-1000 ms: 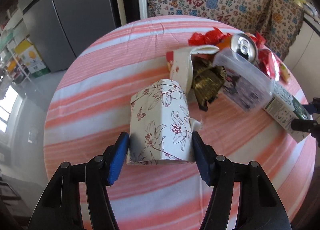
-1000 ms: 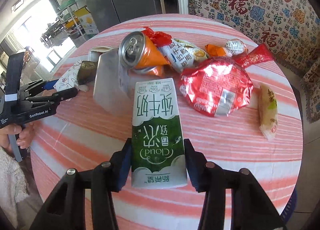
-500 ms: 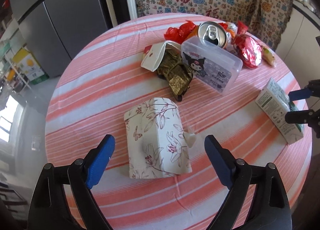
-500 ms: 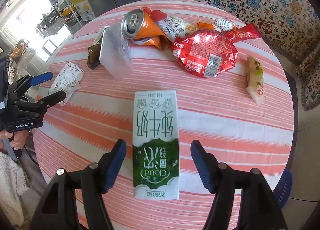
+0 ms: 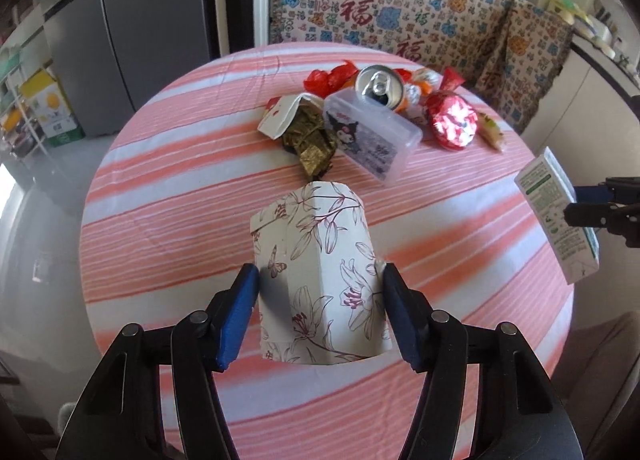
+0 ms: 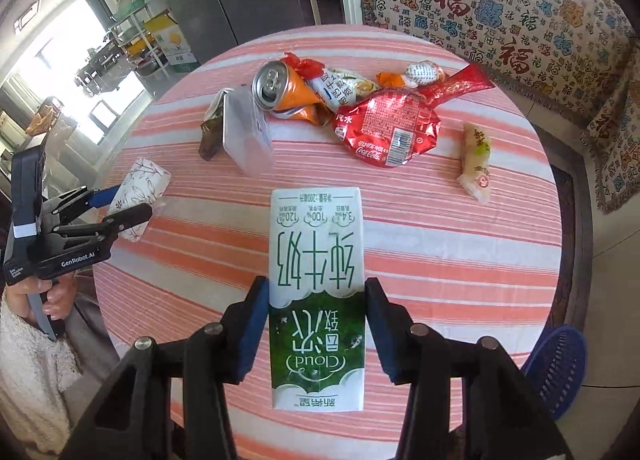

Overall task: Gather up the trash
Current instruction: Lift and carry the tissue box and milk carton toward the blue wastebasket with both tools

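A white tissue pack with a floral print point(image 5: 316, 260) sits between the blue pads of my left gripper point(image 5: 320, 276). Its jaws are closing and both pads press the pack's sides, holding it above the striped round table point(image 5: 160, 200). My right gripper point(image 6: 316, 284) is closing too, its pads pressed on a green and white milk carton point(image 6: 316, 244) held over the table's near edge. The right wrist view shows the left gripper point(image 6: 124, 200) with the pack point(image 6: 140, 184) at the left. The carton point(image 5: 556, 216) appears at the right edge of the left wrist view.
A trash pile lies at the table's far side: a drink can point(image 6: 276, 84), a clear plastic box point(image 5: 372, 140), a red foil wrapper point(image 6: 388, 128), a gold wrapper point(image 5: 312, 140), a pale snack packet point(image 6: 476, 160). A blue basket point(image 6: 556, 368) stands on the floor at the right.
Both grippers opened wide, leaving the pack and the carton lying on the table, then closed on them again. Both have pulled back from the pile and risen.
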Demonstrator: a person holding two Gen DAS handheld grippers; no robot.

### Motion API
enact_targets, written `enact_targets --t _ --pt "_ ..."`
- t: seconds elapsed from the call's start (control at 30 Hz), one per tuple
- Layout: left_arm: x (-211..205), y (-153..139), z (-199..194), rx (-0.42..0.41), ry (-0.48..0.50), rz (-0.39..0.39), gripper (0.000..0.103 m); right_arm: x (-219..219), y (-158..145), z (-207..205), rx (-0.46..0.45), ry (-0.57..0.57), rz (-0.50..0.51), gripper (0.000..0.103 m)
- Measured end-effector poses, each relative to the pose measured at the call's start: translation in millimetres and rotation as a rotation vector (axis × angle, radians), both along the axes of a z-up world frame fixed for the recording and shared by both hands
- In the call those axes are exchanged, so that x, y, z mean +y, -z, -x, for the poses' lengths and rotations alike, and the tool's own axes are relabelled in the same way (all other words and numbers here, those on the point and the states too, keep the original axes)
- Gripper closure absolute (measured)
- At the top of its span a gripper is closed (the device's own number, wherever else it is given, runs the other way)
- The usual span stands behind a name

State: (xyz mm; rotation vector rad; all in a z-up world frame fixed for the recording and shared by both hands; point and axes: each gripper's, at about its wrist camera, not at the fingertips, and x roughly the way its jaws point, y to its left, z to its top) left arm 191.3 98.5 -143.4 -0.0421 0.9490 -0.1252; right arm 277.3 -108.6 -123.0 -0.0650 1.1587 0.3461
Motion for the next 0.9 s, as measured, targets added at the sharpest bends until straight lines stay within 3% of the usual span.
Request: enact_targets --t 0.23,0.37,0.63,0.9 --pt "-38 -41 25 -0.070 0.060 0.076 0.040 -32 -17 29 -0.055 0.036 -0.042 0.054" --pt "-85 -57 22 -0.080 0.153 0.064 0.043 -58 -29 41 -0.084 0.071 -0.071 0.054" --pt "-224 -61 -2 -0.056 0.411 0.129 0.046 -159 -40 61 -0.109 0.273 -0.076 0.054" --pt "-374 -59 -27 -0.036 0.602 0.173 0.047 -283 -36 92 -0.128 0.503 -0.036 0.054"
